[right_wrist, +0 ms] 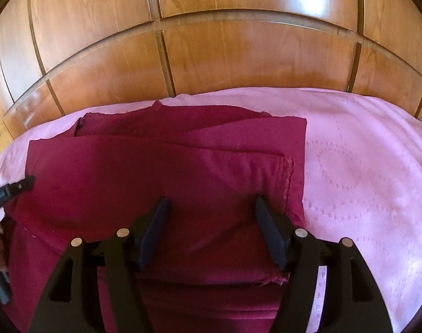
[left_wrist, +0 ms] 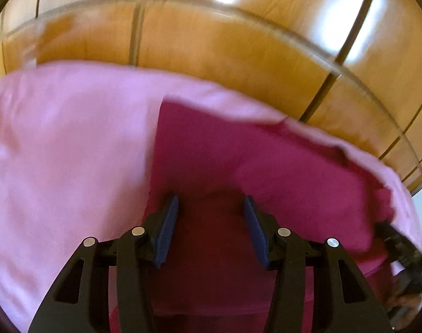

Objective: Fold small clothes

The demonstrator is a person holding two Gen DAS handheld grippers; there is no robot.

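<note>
Looking along your left gripper point(left_wrist: 211, 208) first, you have the dark magenta knit garment point(left_wrist: 238, 166) spread beneath it on the pale pink bedspread point(left_wrist: 58, 152); the picture is smeared, yet the blue pads point(left_wrist: 166, 230) plainly stand apart with only flat cloth showing through the gap, so nothing is pinched there; the other tool's black tip point(left_wrist: 391, 236) shows at the garment's right edge; behind the bed rises the glossy brown wooden panelling point(left_wrist: 224, 55).

Turning to the right wrist view, your right gripper point(right_wrist: 209, 211) also hangs spread, its jaws empty, over the same garment point(right_wrist: 169, 166), which lies in several overlapping layers with a hemmed, slightly frayed edge point(right_wrist: 285, 177) just beside the right finger point(right_wrist: 269, 230); the left tool's tip point(right_wrist: 22, 184) reaches in at the far left; the quilted bedspread point(right_wrist: 363, 180) stays bare to the right.

Judging by its drape and soft creases, the cloth is light, limp and stretchy; it will sag and slide layer over layer, not hold a shape; you would do best to pinch at a corner or along the hem, catching every layer you mean to carry, one tool at each end of the same edge.
</note>
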